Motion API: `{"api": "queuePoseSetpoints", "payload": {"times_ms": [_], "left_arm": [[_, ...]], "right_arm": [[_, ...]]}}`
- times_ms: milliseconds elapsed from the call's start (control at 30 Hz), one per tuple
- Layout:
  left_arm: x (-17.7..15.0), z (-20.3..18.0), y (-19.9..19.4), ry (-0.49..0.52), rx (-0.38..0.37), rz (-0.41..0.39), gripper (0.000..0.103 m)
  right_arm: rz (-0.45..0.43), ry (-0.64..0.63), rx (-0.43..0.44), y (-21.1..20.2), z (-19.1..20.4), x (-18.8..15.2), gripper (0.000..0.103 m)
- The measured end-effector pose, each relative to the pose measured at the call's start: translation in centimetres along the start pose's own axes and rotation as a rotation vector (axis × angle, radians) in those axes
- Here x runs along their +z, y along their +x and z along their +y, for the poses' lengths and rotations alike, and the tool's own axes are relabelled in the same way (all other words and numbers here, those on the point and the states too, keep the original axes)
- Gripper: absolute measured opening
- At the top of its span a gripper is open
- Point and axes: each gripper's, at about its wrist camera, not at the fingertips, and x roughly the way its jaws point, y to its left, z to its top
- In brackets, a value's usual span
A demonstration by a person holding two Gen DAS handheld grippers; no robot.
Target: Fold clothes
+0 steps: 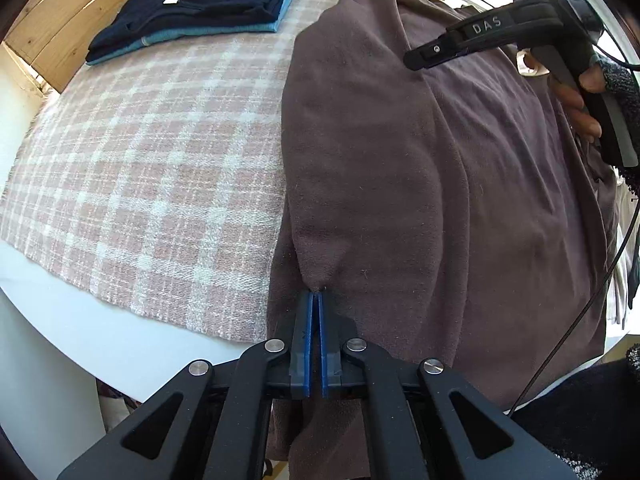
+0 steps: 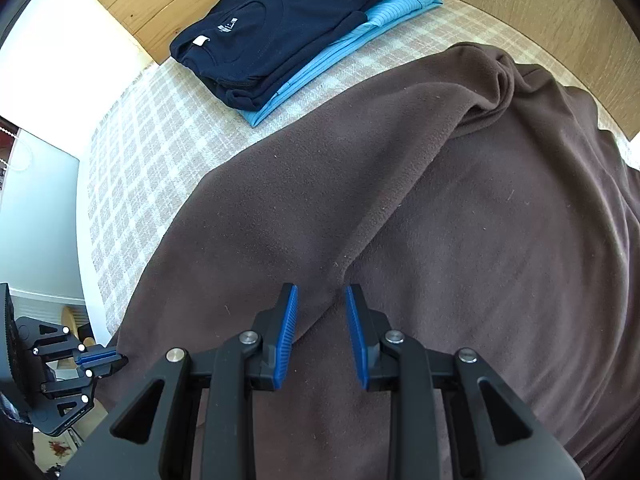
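Observation:
A brown fleece garment [image 1: 440, 200] [image 2: 480, 280] lies spread over the right part of a pink-and-white checked cloth [image 1: 160, 160] [image 2: 128, 168]. One sleeve is folded across its body. My left gripper [image 1: 316, 294] is shut, its blue pads pinching a puckered bit of the garment at its near left edge. The right wrist view shows it too, left gripper [image 2: 118, 358], at that edge. My right gripper [image 2: 320, 294] points down at the garment's middle. Its pads stand apart, astride the sleeve's fold edge, not pressing it. From the side it appears as right gripper [image 1: 414, 58].
Two folded shirts are stacked at the far left corner, a navy shirt [image 1: 200, 4] [image 2: 288, 28] on a light blue one [image 1: 284, 12] [image 2: 360, 36]. Wooden boards [image 1: 60, 12] [image 2: 520, 20] run along the back. The white table edge [image 1: 60, 320] shows in front. A gloved hand [image 1: 588, 120] holds the right gripper.

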Motion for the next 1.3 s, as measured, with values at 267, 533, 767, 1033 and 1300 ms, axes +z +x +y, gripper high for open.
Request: {"api": "queuePoseSetpoints", "payload": {"times_ms": [267,533,767,1033,1300], "left_arm": [[-1.0,1.1,-0.5,-0.050,0.070,0.019,0.009],[4.8,-1.0,-4.9,0.013,-0.049,-0.105,0.009],[14.0,-5.9,-2.1,0.106,-0.189,-0.145,0.009],[18.1,-7.7,4.3,0.193,-0.176,-0.058,0.010],[16.6,-6.8,5.6,0.193,-0.176,-0.046,0.010]], "right_arm": [[-0.041,0.000,-0.019,-2.4,-1.5,-0.6,0.025],[-0.131,0.198,-0.040,-8.1,-10.3,4.6,0.025],[-0.031,0.276,0.046,-6.6,-14.1,6.6,0.025],[0.033,0.323,0.168,-5.4,-12.3,8.9,0.025],[0.111,0.271,0.023,-1.6,-10.1,11.3,0.028]]}}
